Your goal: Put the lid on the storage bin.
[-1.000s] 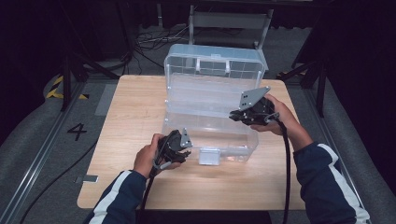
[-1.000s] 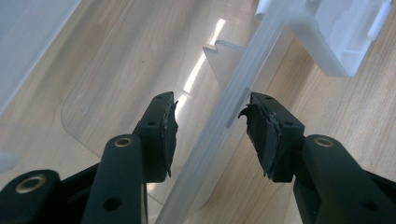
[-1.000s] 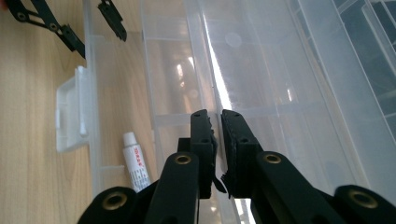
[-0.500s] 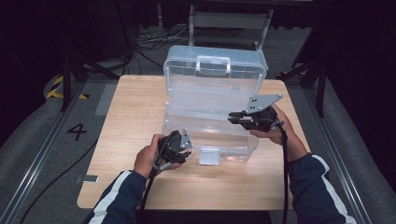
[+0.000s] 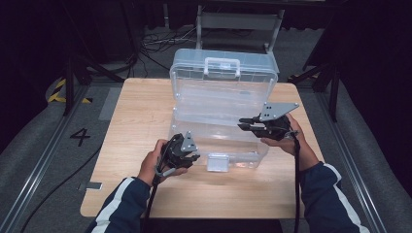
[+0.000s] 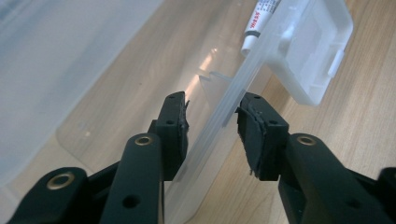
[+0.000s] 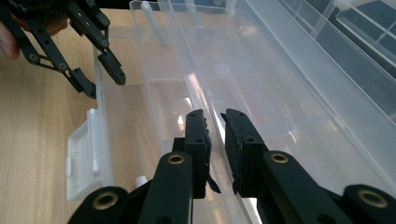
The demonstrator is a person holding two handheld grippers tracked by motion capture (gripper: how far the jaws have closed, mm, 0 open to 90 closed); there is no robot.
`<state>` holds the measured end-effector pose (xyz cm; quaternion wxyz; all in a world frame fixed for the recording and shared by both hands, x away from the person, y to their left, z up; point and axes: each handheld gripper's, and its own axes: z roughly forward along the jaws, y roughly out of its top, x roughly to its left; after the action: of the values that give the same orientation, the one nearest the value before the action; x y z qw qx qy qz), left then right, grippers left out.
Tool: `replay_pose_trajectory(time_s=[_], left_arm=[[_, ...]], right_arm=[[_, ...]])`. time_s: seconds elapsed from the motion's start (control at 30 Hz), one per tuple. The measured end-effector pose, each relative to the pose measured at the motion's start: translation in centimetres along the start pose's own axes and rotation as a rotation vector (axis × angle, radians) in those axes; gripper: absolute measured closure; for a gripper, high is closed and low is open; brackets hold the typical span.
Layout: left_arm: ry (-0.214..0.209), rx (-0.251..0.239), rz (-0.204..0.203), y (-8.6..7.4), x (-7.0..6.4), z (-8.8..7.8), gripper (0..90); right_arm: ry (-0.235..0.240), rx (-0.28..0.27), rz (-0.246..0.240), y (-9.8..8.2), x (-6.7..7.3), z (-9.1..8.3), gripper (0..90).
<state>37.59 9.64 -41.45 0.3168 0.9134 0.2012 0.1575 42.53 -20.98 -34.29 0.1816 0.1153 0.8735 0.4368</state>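
- Two grippers work at one clear plastic box (image 5: 221, 121), which stands open near the middle of the wooden table (image 5: 141, 116), its lid raised toward the far edge with the handle (image 5: 222, 65) on top.
- Bare tabletop lies on both sides of the box and along the near edge; the person's forearms come in there.
- The left gripper (image 6: 212, 126) straddles the box's front wall (image 6: 243, 88), one jaw inside and one outside. Its jaws have just been closing, yet a gap shows on each side, so the wall is not clamped.
- The right gripper (image 7: 215, 140) sits at the box's right end, jaws nearly together on a thin clear edge (image 7: 205, 109), apparently an inner tray's rim; the view through clear plastic is poor.
- A white latch (image 6: 313, 51) hangs on the front wall.
- A small tube (image 6: 259, 21) with red lettering, too small to read, lies inside.
- A "4" (image 5: 80, 137) is marked on the floor at left.
- The box's long axis runs left to right across the table.
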Motion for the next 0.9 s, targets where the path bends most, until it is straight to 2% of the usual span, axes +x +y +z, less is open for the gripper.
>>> replay_pose_trajectory(time_s=[0.13,0.23,0.27,0.3,0.37,0.43,0.6,0.63,0.7,0.73,0.77,0.83,0.9], left_arm=[[-0.007,-0.001,0.000,-0.1,0.3,-0.3,62.0],[-0.022,-0.043,-0.013,-0.2,0.4,-1.2,54.1],[-0.022,-0.043,-0.013,-0.2,0.4,-1.2,53.0],[-0.031,-0.076,-0.023,-0.3,0.5,-2.2,52.3],[-0.021,-0.112,-0.032,-0.4,0.6,-3.2,51.7],[0.009,-0.121,-0.042,-0.6,0.7,-4.0,50.8],[0.031,-0.172,-0.087,-1.4,1.6,-5.6,51.7],[0.025,-0.186,-0.095,-1.5,1.8,-5.8,51.9],[0.008,-0.212,-0.089,-1.8,2.1,-6.3,55.2],[0.008,-0.212,-0.089,-1.8,2.1,-6.3,57.2],[0.018,-0.235,-0.075,-2.0,2.3,-6.7,57.2],[0.011,-0.280,-0.093,-2.3,2.7,-7.3,58.4],[0.024,-0.293,-0.099,-2.3,3.0,-7.7,59.6]], right_arm=[[-0.003,-0.002,-0.003,-0.1,0.1,0.0,79.6],[-0.001,0.000,-0.005,-0.1,0.1,-0.1,79.6],[-0.001,0.000,-0.005,-0.1,0.1,-0.1,79.6],[0.000,0.002,-0.005,-0.1,0.1,-0.1,79.6],[-0.001,0.005,-0.008,-0.1,0.1,-0.1,79.6],[-0.002,0.006,-0.010,-0.1,0.2,-0.1,79.7],[0.000,0.008,-0.010,-0.1,0.3,-0.1,79.6],[0.000,0.008,-0.009,-0.1,0.3,-0.1,79.7],[0.000,0.009,-0.011,-0.1,0.3,-0.1,79.6],[0.000,0.009,-0.011,-0.1,0.3,-0.1,79.6],[-0.002,0.010,-0.014,-0.1,0.3,-0.1,79.6],[-0.005,0.014,-0.025,0.0,0.3,0.0,79.4],[-0.005,0.016,-0.027,0.0,0.3,-0.1,79.4]])
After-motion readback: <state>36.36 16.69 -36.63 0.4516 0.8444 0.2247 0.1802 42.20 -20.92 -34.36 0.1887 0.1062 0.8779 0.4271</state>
